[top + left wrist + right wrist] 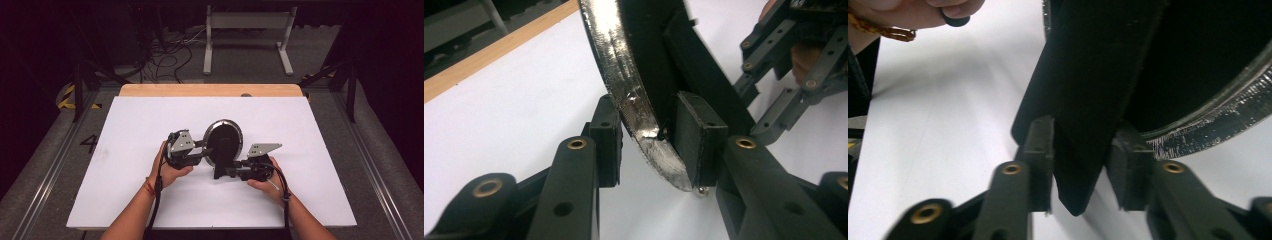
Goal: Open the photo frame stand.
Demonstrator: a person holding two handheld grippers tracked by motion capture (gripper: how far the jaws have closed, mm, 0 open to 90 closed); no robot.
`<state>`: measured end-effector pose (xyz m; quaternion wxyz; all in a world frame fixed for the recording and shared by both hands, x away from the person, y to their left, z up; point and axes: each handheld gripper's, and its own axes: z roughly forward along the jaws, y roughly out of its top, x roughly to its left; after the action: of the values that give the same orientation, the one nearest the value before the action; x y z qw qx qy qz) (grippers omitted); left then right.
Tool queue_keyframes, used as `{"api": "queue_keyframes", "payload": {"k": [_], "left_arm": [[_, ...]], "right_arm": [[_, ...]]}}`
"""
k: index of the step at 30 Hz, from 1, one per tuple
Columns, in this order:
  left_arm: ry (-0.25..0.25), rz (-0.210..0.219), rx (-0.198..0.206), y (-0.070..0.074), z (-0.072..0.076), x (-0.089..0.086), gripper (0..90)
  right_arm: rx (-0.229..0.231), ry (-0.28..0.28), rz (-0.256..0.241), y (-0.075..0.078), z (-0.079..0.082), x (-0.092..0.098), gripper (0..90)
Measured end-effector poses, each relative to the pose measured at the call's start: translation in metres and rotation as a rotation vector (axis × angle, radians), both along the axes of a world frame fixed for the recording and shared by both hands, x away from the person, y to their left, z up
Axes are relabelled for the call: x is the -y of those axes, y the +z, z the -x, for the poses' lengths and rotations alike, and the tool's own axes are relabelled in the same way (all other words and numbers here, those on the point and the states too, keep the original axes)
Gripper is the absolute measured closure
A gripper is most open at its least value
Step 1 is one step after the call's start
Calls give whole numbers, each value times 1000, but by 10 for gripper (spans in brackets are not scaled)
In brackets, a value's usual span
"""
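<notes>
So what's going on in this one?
A person works an oval framed stand, back side showing, at the middle of a white table. The left gripper has its fingers around the silvery rim. The right gripper has its fingers on either side of the black prop leg.

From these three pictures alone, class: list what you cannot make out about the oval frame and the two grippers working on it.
- Oval frame, high view: its front face is turned away, so what it holds is hidden.
- Frame's top, left gripper view: cut off by the upper edge.
- Stand flap, right gripper view: the right gripper straddles it, but blur hides any contact.
- Left gripper: the jaws flank the silver rim; how tight the grip is stays unclear.
</notes>
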<state>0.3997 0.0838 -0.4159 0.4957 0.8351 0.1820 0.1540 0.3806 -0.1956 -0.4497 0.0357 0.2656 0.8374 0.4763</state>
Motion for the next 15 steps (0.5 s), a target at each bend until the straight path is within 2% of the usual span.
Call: {"api": "queue_keyframes", "payload": {"k": [1, 4, 8, 10, 11, 14, 15], "left_arm": [[-6, -4, 15, 0, 2, 1, 655], [-9, -22, 39, 2, 6, 3, 657], [-8, -38, 53, 0, 8, 3, 638], [-7, -34, 45, -1, 8, 4, 528], [-12, -36, 25, -4, 7, 5, 472], [-29, -63, -10, -10, 3, 9, 391], [-29, -63, -10, -10, 3, 9, 386]], "right_arm": [[13, 8, 22, -2, 2, -3, 765], [16, 4, 35, -3, 3, -3, 781], [30, 10, 54, -3, 7, -5, 815], [34, 19, 54, -3, 8, -6, 822], [31, 22, 44, -4, 9, -6, 821], [30, 25, 38, -4, 9, -4, 822], [30, 27, 38, -5, 9, -4, 823]]}}
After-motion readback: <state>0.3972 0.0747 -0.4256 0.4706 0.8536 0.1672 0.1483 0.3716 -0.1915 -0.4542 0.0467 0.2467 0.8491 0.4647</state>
